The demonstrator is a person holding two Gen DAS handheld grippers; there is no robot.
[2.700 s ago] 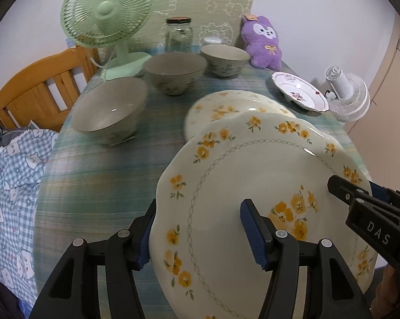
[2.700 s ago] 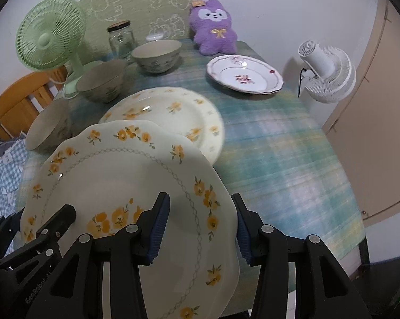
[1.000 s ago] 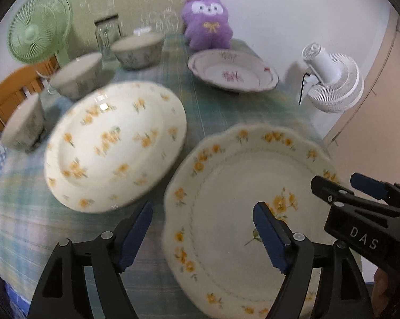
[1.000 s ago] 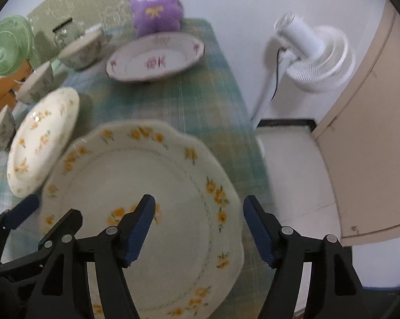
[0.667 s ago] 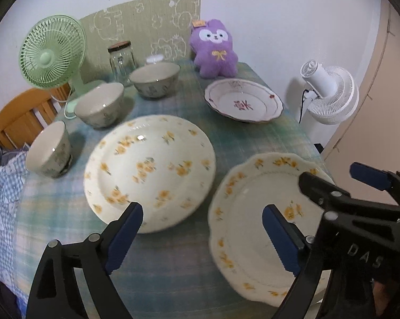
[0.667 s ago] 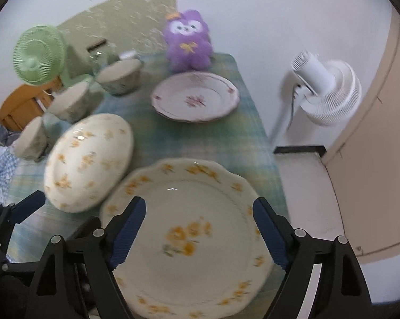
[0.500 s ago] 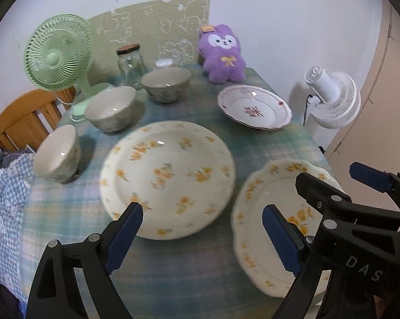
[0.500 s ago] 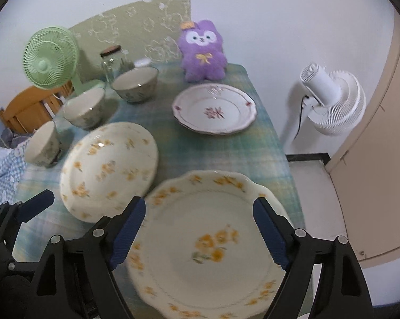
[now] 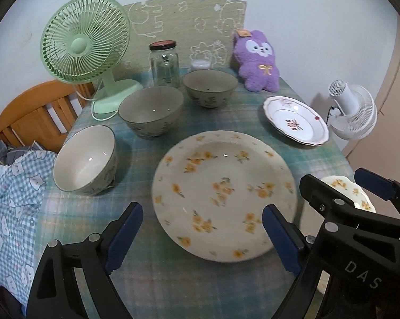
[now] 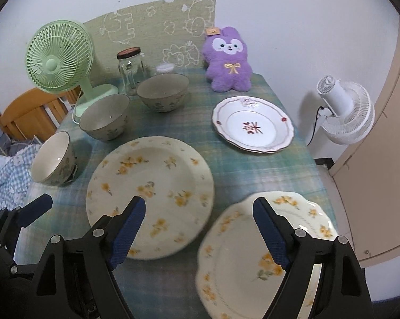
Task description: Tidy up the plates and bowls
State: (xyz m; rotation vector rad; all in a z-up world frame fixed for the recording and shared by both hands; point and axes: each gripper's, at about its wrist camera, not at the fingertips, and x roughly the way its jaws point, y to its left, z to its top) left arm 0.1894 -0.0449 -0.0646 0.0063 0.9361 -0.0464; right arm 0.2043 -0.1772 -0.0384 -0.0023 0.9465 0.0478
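You are holding the left gripper (image 9: 202, 228) wide and empty above the round yellow-flowered plate (image 9: 223, 194), which is lying flat mid-table. Your right gripper (image 10: 200, 228) is also gaping wide, hovering over the scalloped yellow-flowered plate (image 10: 263, 255) sitting at the near right corner. Three bowls (image 9: 150, 113) are standing along the left; the pink-flowered plate (image 10: 253, 125) is resting far right.

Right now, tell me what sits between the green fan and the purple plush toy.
A lidded glass jar and a small white-lidded container, seen in both wrist views.
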